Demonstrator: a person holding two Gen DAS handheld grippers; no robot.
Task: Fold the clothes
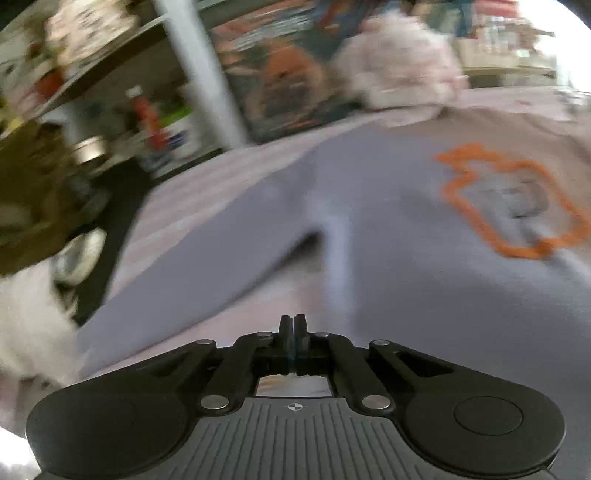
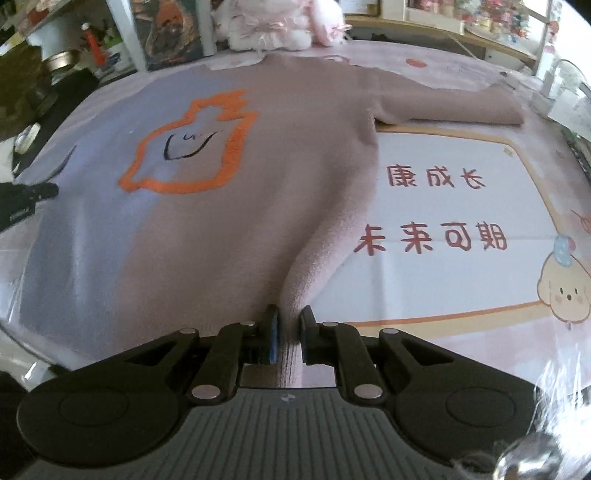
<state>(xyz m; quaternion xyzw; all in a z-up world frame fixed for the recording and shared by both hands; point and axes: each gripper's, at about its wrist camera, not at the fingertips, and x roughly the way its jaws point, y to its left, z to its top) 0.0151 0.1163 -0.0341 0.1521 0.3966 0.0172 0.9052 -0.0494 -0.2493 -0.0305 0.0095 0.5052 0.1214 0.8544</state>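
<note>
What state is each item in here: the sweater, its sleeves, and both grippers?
sweater: spread flat on the bed, front up, not yet folded.
far sleeve: stretched out sideways, flat.
near hem corner: pulled into a ridge, pinched.
right gripper: shut on the hem corner.
left gripper: shut; whether it pinches fabric is unclear.
plush toy: resting beyond the collar.

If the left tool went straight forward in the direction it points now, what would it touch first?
Most likely the sweater: the left tool is shut and tilts down toward its lilac fabric just ahead. The view is blurred, so depth is uncertain.
</note>
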